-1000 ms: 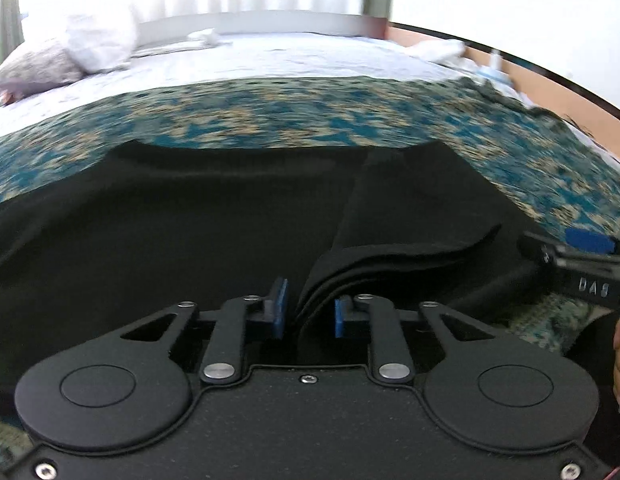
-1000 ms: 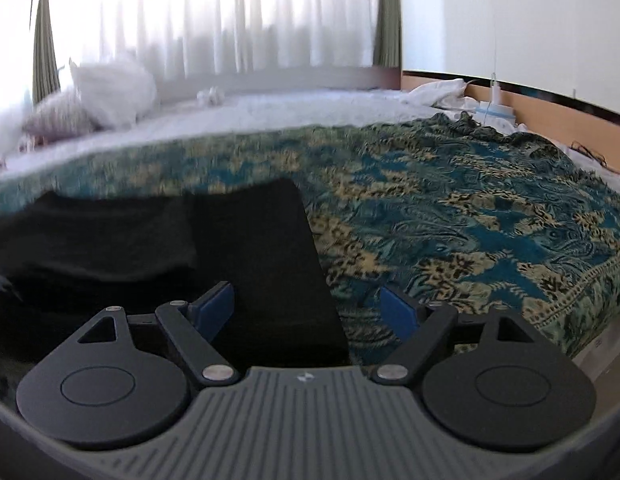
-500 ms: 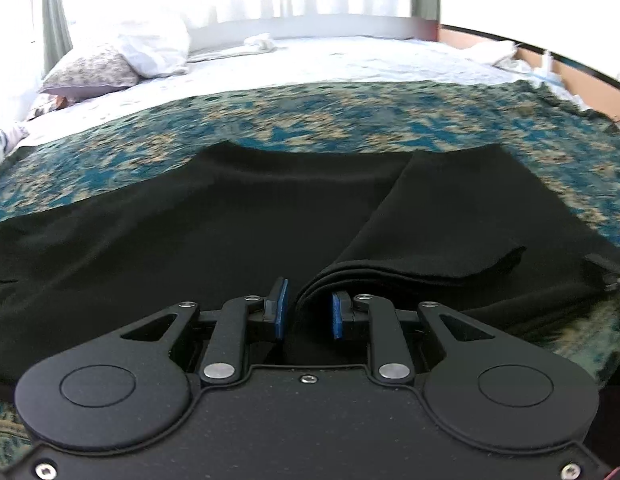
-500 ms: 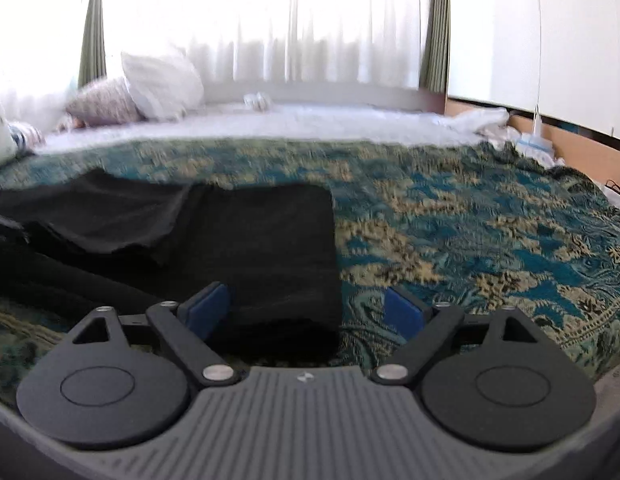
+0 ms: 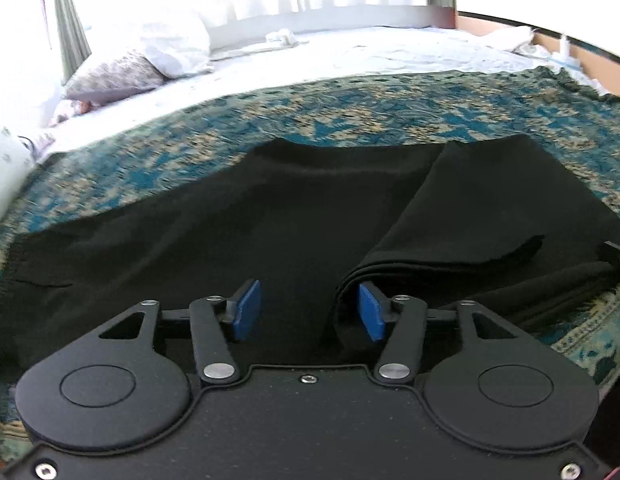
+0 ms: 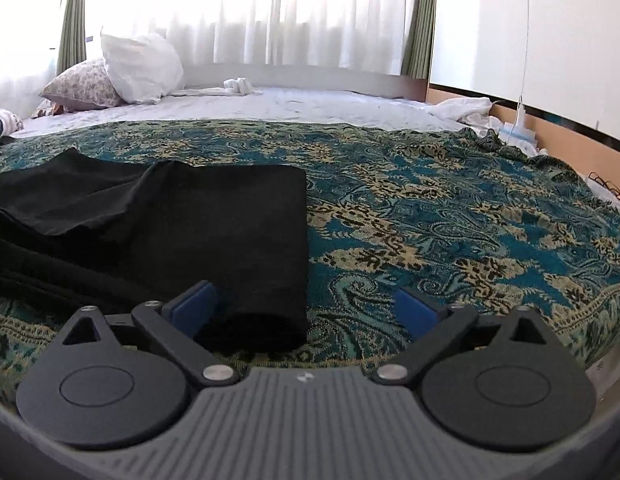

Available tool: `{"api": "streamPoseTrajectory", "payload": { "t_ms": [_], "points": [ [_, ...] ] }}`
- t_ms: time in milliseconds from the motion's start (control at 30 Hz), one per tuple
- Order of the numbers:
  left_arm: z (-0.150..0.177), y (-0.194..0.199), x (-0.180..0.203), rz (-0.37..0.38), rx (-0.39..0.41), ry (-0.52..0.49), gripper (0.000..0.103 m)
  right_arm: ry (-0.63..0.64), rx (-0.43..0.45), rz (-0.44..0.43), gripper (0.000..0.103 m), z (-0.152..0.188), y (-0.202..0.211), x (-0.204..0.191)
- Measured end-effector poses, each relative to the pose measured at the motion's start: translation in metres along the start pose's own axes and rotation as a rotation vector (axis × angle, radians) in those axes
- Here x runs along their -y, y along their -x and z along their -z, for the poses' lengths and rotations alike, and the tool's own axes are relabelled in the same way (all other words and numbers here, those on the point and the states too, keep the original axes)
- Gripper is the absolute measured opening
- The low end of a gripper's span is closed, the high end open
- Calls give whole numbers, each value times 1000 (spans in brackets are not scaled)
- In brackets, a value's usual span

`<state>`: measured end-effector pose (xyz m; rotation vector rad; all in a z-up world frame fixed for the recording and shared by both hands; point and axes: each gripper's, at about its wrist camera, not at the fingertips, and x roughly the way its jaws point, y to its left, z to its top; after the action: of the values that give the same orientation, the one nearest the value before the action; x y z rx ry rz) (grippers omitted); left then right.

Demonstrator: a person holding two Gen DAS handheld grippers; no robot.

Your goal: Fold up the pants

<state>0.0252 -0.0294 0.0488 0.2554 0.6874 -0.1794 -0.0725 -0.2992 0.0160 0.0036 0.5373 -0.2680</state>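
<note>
Black pants (image 5: 238,224) lie on the patterned bedspread, with one end folded over into a thick layered stack (image 5: 490,208) on the right. My left gripper (image 5: 308,312) is open and empty; the folded edge lies just inside its right finger. In the right wrist view the pants (image 6: 214,224) lie left of centre, their folded end reaching between my fingers. My right gripper (image 6: 306,308) is wide open and empty above that end.
The teal and beige bedspread (image 6: 450,216) covers the near half of the bed. Pillows (image 6: 138,68) sit at the far left by the curtained window. White cloth (image 6: 466,110) and a wooden ledge lie far right. The bed's near edge is at lower right.
My left gripper has opened and let go of the folded pants edge, and has risen slightly. My right gripper stayed open and has drawn back and up, showing more of the bed.
</note>
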Motion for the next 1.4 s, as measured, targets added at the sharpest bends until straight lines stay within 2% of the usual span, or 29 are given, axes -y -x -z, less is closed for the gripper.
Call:
{"api": "streamPoseTrajectory", "payload": {
  "t_ms": [133, 167, 233, 333, 367, 433, 500, 533, 567, 600, 667, 733, 800, 933, 1067, 1133, 1200, 1267, 1300, 1400],
  "points": [
    [-2, 14, 27, -169, 88, -150, 52, 17, 10, 1, 102, 0, 2, -4],
    [-3, 19, 35, -188, 121, -170, 51, 20, 11, 2, 102, 0, 2, -5],
    [-8, 30, 46, -157, 175, -166, 51, 22, 11, 4, 102, 0, 2, -6],
    [-18, 43, 61, 3, 213, -122, 47, 21, 12, 3, 102, 0, 2, -6],
    [-20, 45, 68, 102, 207, -116, 44, 21, 12, 2, 102, 0, 2, -6],
    [-25, 42, 79, 298, 169, -86, 21, 21, 13, 3, 102, 0, 2, -7],
    [-29, 31, 93, 484, 105, -45, 19, 21, 12, 3, 102, 0, 2, -6],
    [-30, 23, 102, 540, 78, -48, 17, 21, 13, 2, 102, 0, 2, -6],
    [-31, 16, 108, 560, 56, -56, 17, 20, 12, 2, 102, 0, 2, -6],
    [-31, 6, 115, 559, 22, -65, 17, 19, 12, 0, 102, 0, 2, -6],
    [-31, -17, 124, 511, -58, -69, 16, 15, 12, -4, 102, 0, 2, -5],
    [-33, -29, 120, 476, -54, -51, 7, 12, 10, -7, 102, 0, 2, -5],
    [-42, -33, 111, 410, -54, -42, 6, 10, 12, -9, 102, 0, 3, -5],
    [-65, -50, 74, 188, -34, -1, 8, 11, 15, -10, 102, 1, 3, -4],
    [-91, -75, 17, -103, -25, 88, 11, 9, 17, -11, 102, 1, 3, -5],
    [-101, -77, -10, -179, -6, 151, 11, 12, 20, -12, 102, 1, 3, -5],
    [-105, -68, -32, -176, 17, 207, 13, 13, 21, -12, 102, 1, 3, -5],
    [-103, -53, -38, -116, 48, 211, 17, 13, 21, -13, 102, 1, 2, -5],
    [-102, -49, -34, -79, 51, 198, 19, 13, 21, -12, 102, 1, 2, -5],
    [-86, -34, -9, 102, 55, 99, 20, 16, 20, -11, 102, 1, 2, -6]
  ]
}}
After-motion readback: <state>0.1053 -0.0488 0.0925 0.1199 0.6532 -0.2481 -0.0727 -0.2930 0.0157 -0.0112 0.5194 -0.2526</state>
